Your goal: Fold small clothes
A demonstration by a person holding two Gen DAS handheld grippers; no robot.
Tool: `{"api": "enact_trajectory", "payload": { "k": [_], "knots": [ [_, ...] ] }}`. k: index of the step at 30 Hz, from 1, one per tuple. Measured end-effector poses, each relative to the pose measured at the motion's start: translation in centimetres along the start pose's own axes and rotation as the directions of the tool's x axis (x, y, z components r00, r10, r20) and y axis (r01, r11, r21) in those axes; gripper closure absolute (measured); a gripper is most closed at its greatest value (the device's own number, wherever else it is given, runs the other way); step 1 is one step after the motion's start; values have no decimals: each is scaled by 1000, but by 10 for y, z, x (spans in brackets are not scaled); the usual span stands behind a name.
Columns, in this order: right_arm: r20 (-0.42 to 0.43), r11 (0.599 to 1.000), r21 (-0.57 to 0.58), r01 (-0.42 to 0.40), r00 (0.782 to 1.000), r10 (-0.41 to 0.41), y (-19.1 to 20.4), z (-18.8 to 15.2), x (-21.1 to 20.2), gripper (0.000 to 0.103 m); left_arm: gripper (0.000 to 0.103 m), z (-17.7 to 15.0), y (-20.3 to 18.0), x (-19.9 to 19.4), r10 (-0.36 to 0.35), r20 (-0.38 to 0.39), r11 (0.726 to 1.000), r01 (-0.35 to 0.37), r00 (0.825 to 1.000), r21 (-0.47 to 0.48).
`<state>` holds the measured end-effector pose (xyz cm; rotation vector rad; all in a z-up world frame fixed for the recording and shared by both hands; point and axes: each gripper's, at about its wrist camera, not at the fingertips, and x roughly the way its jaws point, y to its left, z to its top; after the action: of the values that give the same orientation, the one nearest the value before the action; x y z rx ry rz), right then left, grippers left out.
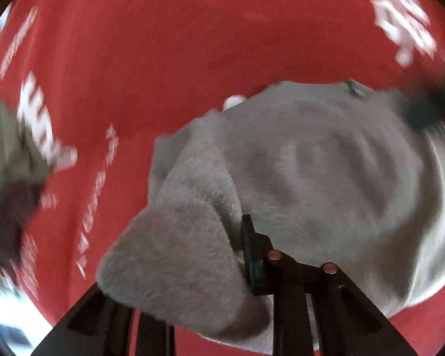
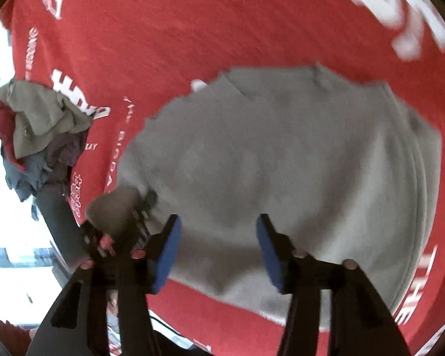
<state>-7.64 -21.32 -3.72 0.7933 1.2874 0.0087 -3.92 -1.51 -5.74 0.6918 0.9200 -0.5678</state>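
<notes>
1. Lying flat on a red cloth (image 2: pixel 192 29) with white lettering: a grey garment (image 2: pixel 281 163), spread ahead of both tongs.
2. Long axis hard to tell under blur; in the right wrist view, widest from left to right across the picture, with a stitched hem curving down the right side.
3. Left tongs (image 1: pixel 222 267): clenched on a folded grey corner of the garment, lifted off the rest; 1 finger (image 1: pixel 252 255) showing, the other hidden under fabric.
4. Right tongs (image 2: pixel 218 252): released, 2 blue pads (image 2: pixel 166 255) standing apart just above the garment's near edge, nothing pinched.
5. Right wrist view only: left tongs with the raised corner beside the left pad, and a sharp heap of clothes (image 2: pixel 38 130) well off left.
6. Left wrist view: that heap only a blur at the left edge.
</notes>
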Motion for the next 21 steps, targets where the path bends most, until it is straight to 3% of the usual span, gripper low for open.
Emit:
{"api": "enact_trajectory", "payload": {
  "k": [3,6,10,12,13,14,15,17,19,21],
  "knots": [
    [-63,998,-67,-19,998,15,29,35,11,32,79,-6,14,-1,-36,-20,999,35,999,-18],
    [-155,992,-121,-42,988,23,61,63,34,28,79,-11,44,11,-146,-86,973,127,986,-193],
    [-286,975,-222,-13,957,-52,102,79,83,23,79,-28,77,27,-331,-105,851,249,938,-462],
    [-361,969,-246,26,925,-117,115,80,112,23,79,-32,83,31,-372,-80,808,280,925,-518],
    [-390,967,-251,34,911,-134,121,80,124,23,79,-33,83,30,-363,-73,810,276,929,-518],
    [-417,965,-258,42,896,-150,129,79,138,23,79,-34,78,25,-324,-72,837,251,943,-486],
    [-435,963,-265,45,886,-161,135,80,146,22,79,-32,69,19,-267,-69,880,214,961,-424],
    [-482,956,-291,46,855,-188,148,81,164,21,79,-31,39,1,-117,-19,970,110,993,-215],
    [-514,937,-342,64,822,-244,158,82,175,21,79,-36,17,-11,-57,41,996,60,997,-71],
    [-532,889,-447,96,770,-351,169,77,189,21,79,-42,8,-15,-38,64,999,38,997,-12]
  ]
}}
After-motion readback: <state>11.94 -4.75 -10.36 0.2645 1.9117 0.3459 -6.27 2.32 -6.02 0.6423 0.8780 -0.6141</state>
